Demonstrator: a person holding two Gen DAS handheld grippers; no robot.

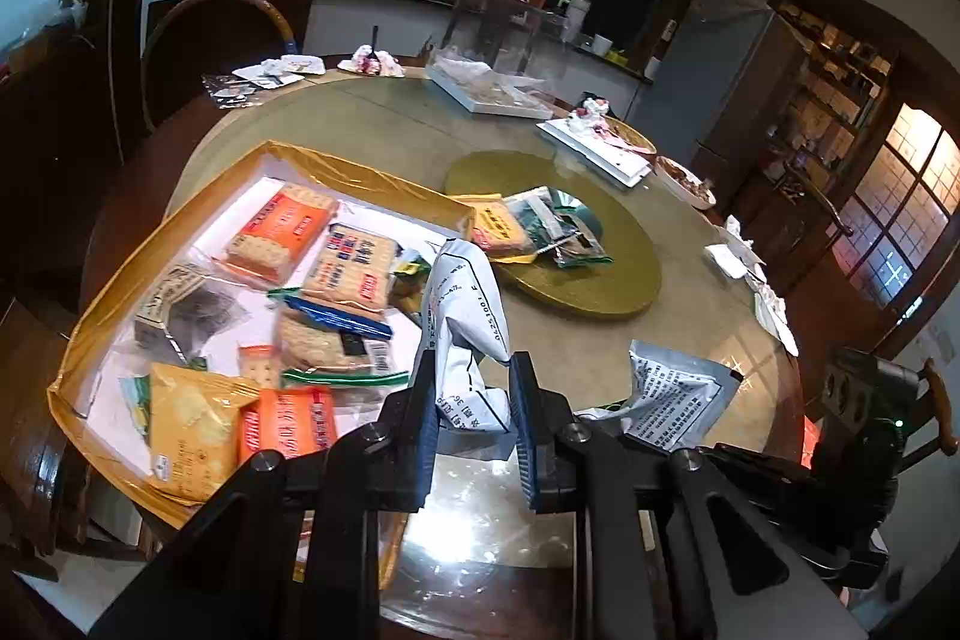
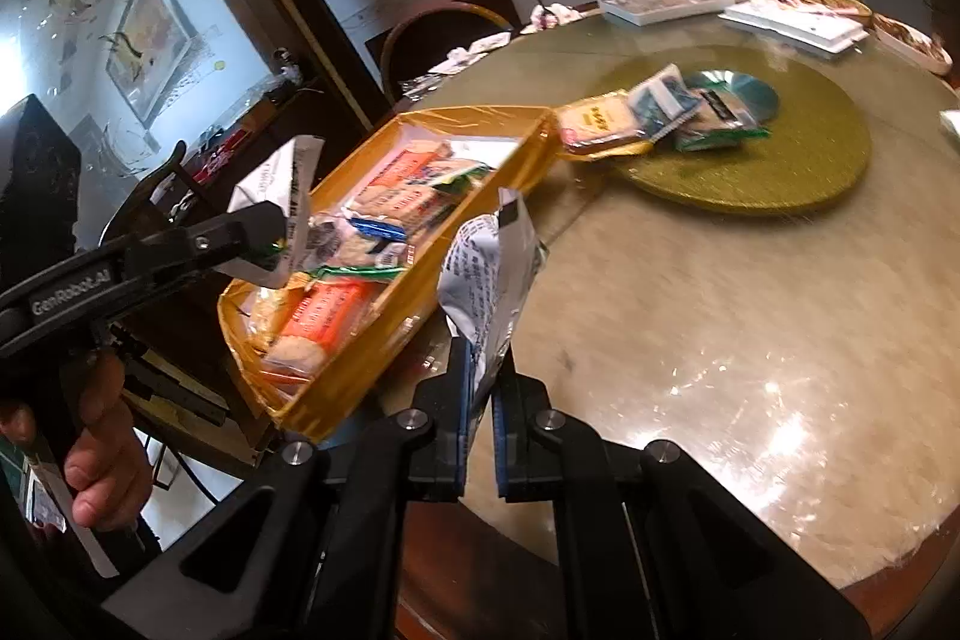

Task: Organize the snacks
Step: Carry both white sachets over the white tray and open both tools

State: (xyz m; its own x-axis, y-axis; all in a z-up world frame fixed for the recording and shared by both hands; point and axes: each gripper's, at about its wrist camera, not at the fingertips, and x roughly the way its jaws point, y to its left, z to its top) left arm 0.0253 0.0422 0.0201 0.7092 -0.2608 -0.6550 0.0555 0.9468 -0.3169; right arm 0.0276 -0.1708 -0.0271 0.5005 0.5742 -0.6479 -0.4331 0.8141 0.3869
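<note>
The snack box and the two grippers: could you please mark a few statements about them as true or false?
1. The left gripper holds a white packet. True.
2. The right gripper is empty. False: its fingers pinch a silver printed packet.
3. The yellow box is empty. False: cracker packs lie in it.
4. Some snack packs lie on the gold turntable. True.

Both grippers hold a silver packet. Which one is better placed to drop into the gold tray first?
Left, probably. The left gripper holds its silver printed packet right at the gold tray's near edge, beside the cracker packs. The right gripper holds its own silver packet over the bare tabletop, outside the tray wall.
</note>
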